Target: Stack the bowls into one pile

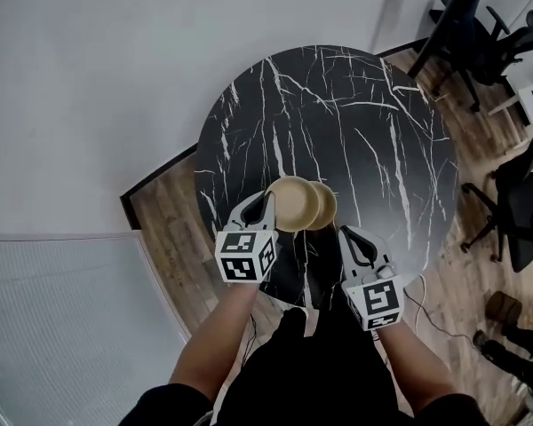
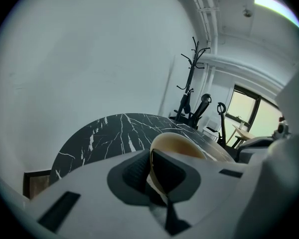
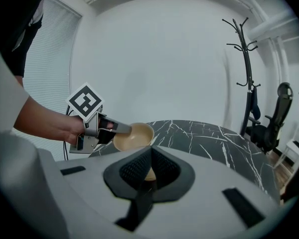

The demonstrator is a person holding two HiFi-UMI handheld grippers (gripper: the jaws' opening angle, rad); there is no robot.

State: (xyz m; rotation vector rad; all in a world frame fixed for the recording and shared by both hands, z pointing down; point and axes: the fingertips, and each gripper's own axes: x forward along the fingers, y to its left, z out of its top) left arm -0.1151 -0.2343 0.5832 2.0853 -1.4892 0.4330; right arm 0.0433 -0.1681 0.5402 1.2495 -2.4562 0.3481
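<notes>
The left gripper (image 1: 268, 202) is pinching a smooth tan bowl (image 1: 293, 204), half-hiding a second bowl (image 1: 327, 204) at its 3 o'clock. The right gripper (image 1: 345, 234) is hanging pressed together.

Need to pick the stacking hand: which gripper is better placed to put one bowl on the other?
Left. The left gripper clamps the rim of one bowl right beside the second bowl; the right gripper is shut and grips nothing.

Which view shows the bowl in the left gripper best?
The right gripper view: the open bowl and the left gripper on its rim show. Head view: small, overhead. Left gripper view: jaws hide part.
</notes>
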